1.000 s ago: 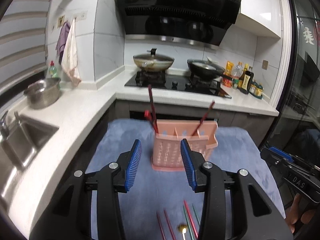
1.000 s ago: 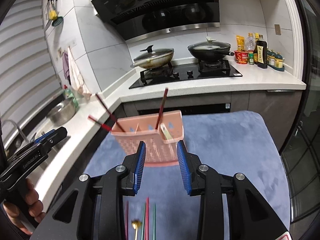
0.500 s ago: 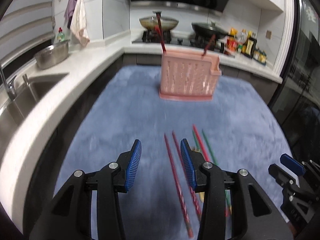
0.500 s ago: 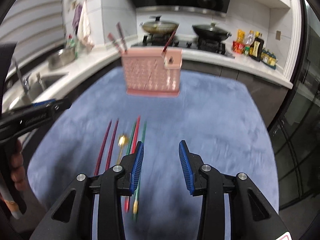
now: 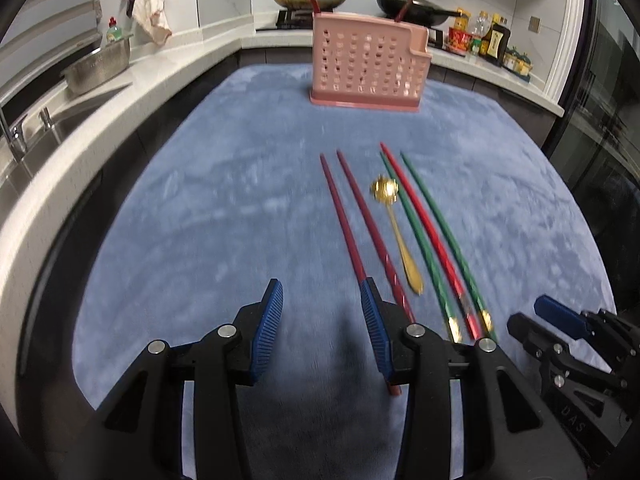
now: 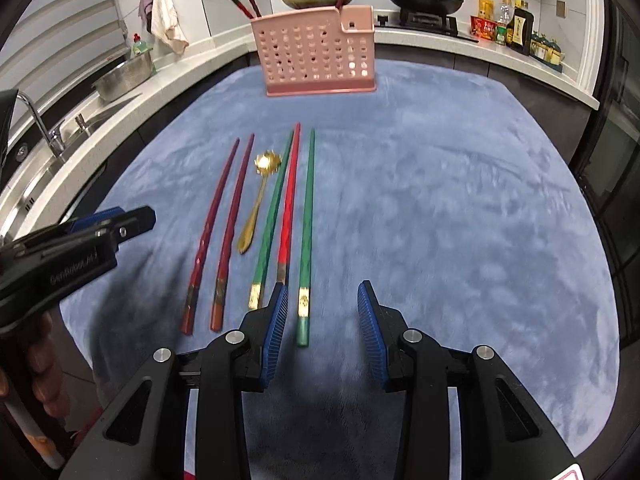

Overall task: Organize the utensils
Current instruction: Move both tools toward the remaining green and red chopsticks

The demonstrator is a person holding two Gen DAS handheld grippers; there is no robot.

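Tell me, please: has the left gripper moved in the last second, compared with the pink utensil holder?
Yes. The left gripper has pulled back from the pink utensil holder, and the holder now stands far ahead of its open tongs.

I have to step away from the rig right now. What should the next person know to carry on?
Left hand-held gripper: open, empty, low over the blue mat.
Right hand-held gripper: open, empty, one green chopstick lying between its fingers.
Done: three dark red chopsticks stand in the pink holder.
Left on the mat: two dark red chopsticks, gold spoon, second green chopstick, one bright red chopstick.
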